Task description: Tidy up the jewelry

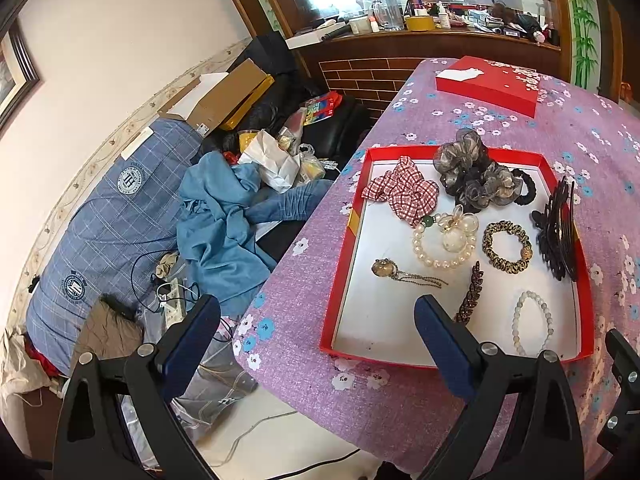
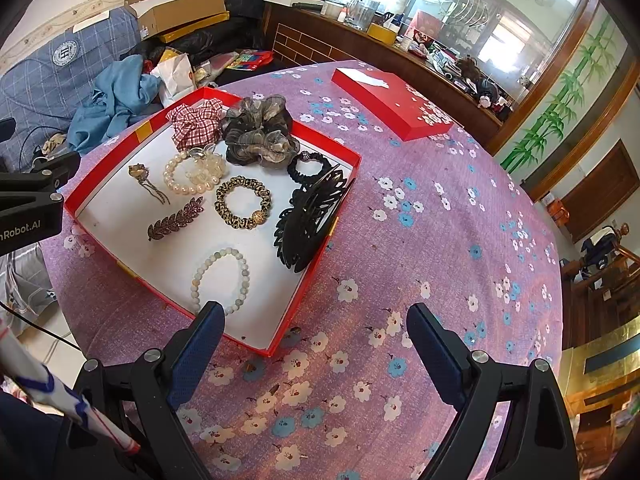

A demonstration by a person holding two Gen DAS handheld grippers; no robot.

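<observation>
A red tray (image 1: 456, 153) (image 2: 96, 176) with a white floor lies on the purple flowered table. In it lie a red checked scrunchie (image 1: 404, 188) (image 2: 196, 122), a grey scrunchie (image 1: 468, 168) (image 2: 260, 128), a pearl bracelet (image 1: 436, 258) (image 2: 180, 184), a leopard hair tie (image 1: 506, 246) (image 2: 242, 202), a black claw clip (image 1: 556, 228) (image 2: 308, 216), a leaf clip (image 1: 470, 292) (image 2: 176, 218), a pale bead bracelet (image 1: 532, 320) (image 2: 220, 276) and a pendant (image 1: 386, 268) (image 2: 140, 174). My left gripper (image 1: 316, 312) is open and empty at the tray's near left corner. My right gripper (image 2: 316, 316) is open and empty over the tray's near right edge.
A red box lid (image 1: 488, 84) (image 2: 392, 100) lies at the far side of the table. The table edge (image 1: 280, 264) drops on the left to a cluttered sofa with blue cloth (image 1: 224, 224). A crowded wooden shelf (image 1: 420, 32) runs behind.
</observation>
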